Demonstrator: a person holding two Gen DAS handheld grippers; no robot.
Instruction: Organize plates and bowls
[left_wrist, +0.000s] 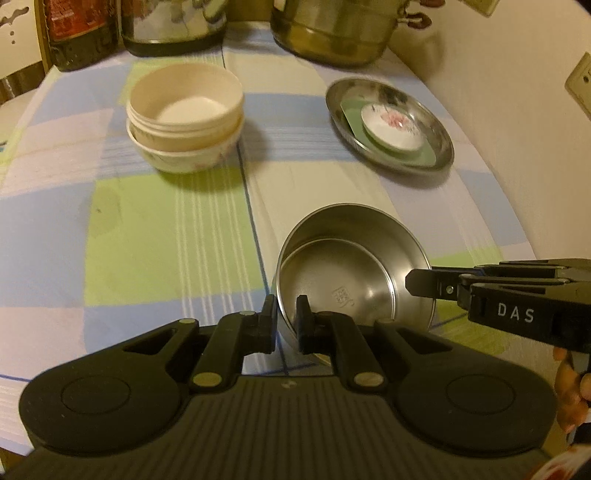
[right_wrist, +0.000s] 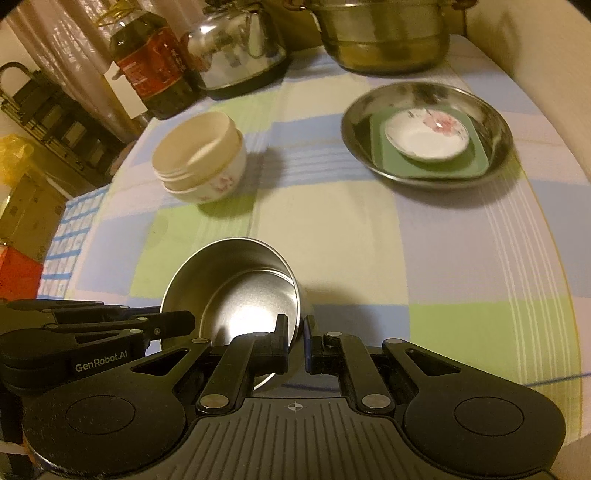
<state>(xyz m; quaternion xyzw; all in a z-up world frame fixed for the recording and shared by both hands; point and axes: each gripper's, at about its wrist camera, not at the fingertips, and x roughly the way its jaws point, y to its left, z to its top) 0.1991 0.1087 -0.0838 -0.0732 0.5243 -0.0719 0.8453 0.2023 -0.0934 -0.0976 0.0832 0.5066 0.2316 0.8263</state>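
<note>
A steel bowl (left_wrist: 351, 273) hangs tilted just above the checked tablecloth (left_wrist: 147, 229), gripped from two sides. My left gripper (left_wrist: 286, 315) is shut on its near rim, one finger inside and one outside. My right gripper (left_wrist: 419, 282) comes in from the right and pinches the opposite rim. In the right wrist view the same steel bowl (right_wrist: 236, 295) sits between my right gripper (right_wrist: 295, 332), shut on its rim, and my left gripper (right_wrist: 181, 323). Farther back stand a stack of cream bowls (left_wrist: 184, 122) and a steel plate (left_wrist: 439, 147) holding a green square plate (left_wrist: 424, 153) and a small floral dish (left_wrist: 391, 127).
A large steel pot (left_wrist: 332, 33), a kettle (left_wrist: 173, 26) and a dark bottle (left_wrist: 81, 33) line the back edge of the table. A wall (left_wrist: 517, 147) runs close along the right side. Left of the table are a black rack (right_wrist: 48, 110) and boxes.
</note>
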